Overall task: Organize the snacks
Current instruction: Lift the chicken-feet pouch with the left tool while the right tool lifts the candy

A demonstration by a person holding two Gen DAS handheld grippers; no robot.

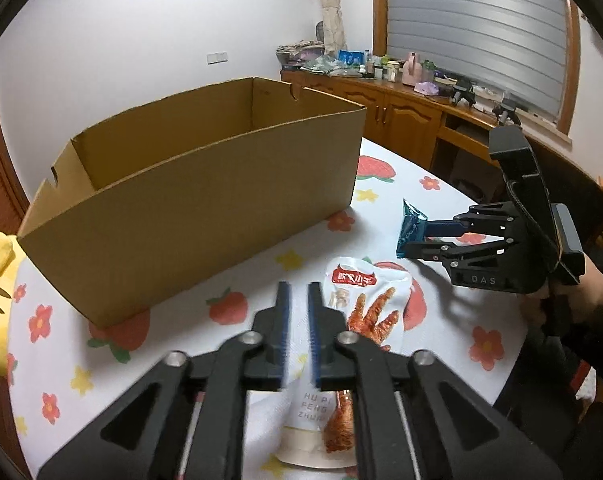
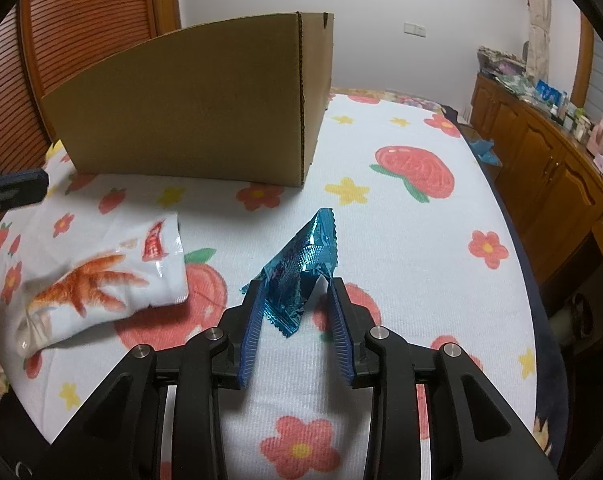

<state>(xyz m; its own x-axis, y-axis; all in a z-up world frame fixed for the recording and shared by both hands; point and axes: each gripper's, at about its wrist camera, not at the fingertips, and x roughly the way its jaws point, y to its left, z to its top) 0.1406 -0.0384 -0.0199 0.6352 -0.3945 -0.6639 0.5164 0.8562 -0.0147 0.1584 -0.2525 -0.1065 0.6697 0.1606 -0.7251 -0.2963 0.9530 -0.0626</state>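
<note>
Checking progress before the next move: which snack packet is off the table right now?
The blue packet, pinched in the right hand-held gripper; the white packet lies flat on the cloth.

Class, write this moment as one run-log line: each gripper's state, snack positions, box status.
left gripper: open, above white snack pack | right gripper: shut on blue packet | cardboard box: no snacks visible inside

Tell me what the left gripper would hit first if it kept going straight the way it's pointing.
Probably the flowered tablecloth, just left of the white snack bag; the left gripper points down at it. The cardboard box sits beyond. Depth is unclear.
</note>
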